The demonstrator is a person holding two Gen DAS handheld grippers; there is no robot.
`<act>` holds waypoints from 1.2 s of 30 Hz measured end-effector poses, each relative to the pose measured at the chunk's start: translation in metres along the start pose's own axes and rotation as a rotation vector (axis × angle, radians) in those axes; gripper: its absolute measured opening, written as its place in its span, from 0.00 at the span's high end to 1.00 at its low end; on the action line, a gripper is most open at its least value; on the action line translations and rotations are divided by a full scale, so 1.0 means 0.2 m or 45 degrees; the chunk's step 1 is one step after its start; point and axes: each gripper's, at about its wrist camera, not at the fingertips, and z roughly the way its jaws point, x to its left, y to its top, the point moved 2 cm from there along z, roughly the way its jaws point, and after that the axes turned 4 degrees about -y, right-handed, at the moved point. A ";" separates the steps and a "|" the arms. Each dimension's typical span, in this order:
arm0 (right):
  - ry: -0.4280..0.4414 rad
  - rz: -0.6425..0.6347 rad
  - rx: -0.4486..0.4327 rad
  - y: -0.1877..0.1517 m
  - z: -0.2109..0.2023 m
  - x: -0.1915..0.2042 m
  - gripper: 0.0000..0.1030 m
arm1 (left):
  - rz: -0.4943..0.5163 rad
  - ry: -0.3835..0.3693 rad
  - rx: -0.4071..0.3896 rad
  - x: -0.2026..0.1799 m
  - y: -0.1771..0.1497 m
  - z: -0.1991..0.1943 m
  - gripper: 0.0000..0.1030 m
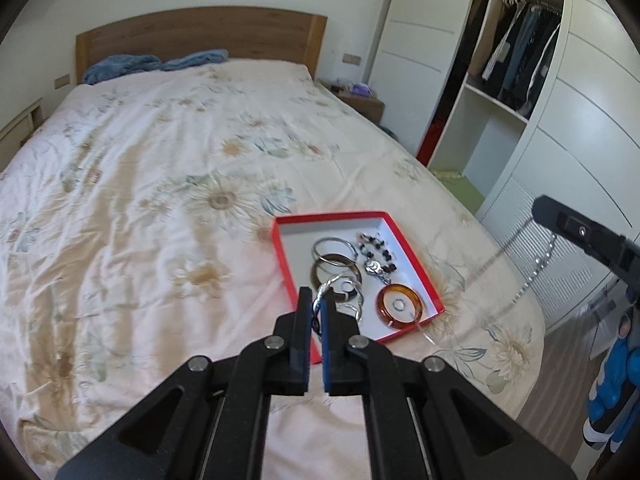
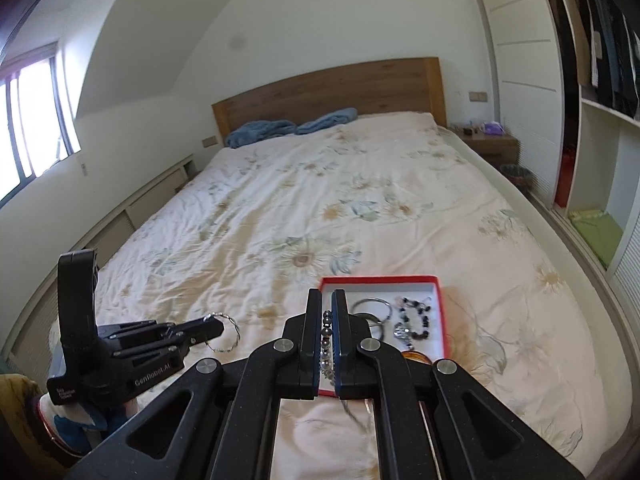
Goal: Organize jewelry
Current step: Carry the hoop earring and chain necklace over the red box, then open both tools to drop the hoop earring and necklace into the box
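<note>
A red box [image 1: 416,260] with a white inside lies on the bed and holds several bangles, a beaded bracelet [image 1: 376,250] and an amber bangle [image 1: 400,306]. My left gripper [image 1: 316,300] is shut on a twisted silver bangle [image 1: 340,284], held above the box's near left edge; it also shows in the right wrist view [image 2: 224,332]. My right gripper [image 2: 327,300] is shut on a dark beaded chain [image 2: 327,336] that hangs down between the fingers, over the box's [image 2: 442,312] near left part. In the left wrist view the chain [image 1: 536,272] dangles from the right gripper's body at right.
The floral bedspread [image 1: 180,200] covers the bed up to the wooden headboard [image 1: 200,32]. Blue pillows [image 1: 120,66] lie at the head. A bedside table [image 1: 360,100] and an open white wardrobe [image 1: 520,80] stand to the right. A window [image 2: 28,120] is at left.
</note>
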 end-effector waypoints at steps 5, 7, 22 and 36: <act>-0.008 0.032 0.040 0.04 0.21 -0.14 0.96 | 0.010 -0.020 0.071 -0.05 0.04 0.26 0.97; -0.007 0.037 0.051 0.06 0.30 -0.18 0.96 | 0.014 -0.022 0.095 -0.06 0.05 0.36 0.97; 0.003 0.049 0.088 0.15 0.87 -0.35 0.95 | 0.049 0.004 0.227 -0.03 0.08 0.96 0.97; -0.073 0.149 0.292 -0.18 1.20 -0.57 0.94 | 0.097 0.034 0.262 -0.01 0.01 1.12 0.97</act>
